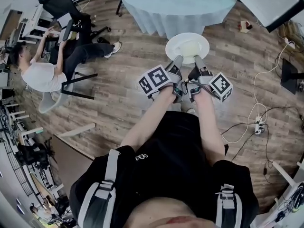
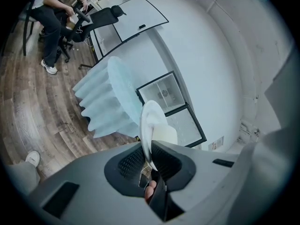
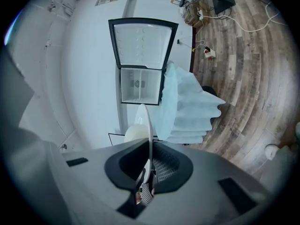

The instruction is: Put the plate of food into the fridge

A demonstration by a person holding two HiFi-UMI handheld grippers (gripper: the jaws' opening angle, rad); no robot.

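In the head view a white plate [image 1: 187, 47] with pale food [image 1: 189, 46] on it is held level out in front of the person's body. My left gripper [image 1: 176, 63] is shut on its near rim from the left. My right gripper [image 1: 198, 64] is shut on the same rim just to the right. In the left gripper view the plate [image 2: 149, 125] stands edge-on between the jaws of that gripper [image 2: 149, 161], and the food [image 2: 167, 135] shows beside it. The right gripper view shows the plate [image 3: 148, 121] pinched in the same way by the right gripper [image 3: 149, 165]. The glass-door fridge [image 3: 141, 62] stands ahead against the white wall.
A round table with a light-blue cloth [image 1: 175, 6] stands just beyond the plate, between me and the fridge [image 2: 171, 104]. A seated person [image 1: 42, 72] and an office chair [image 1: 61, 4] are at the left. Cables and a power strip [image 1: 259, 125] lie on the wooden floor at the right.
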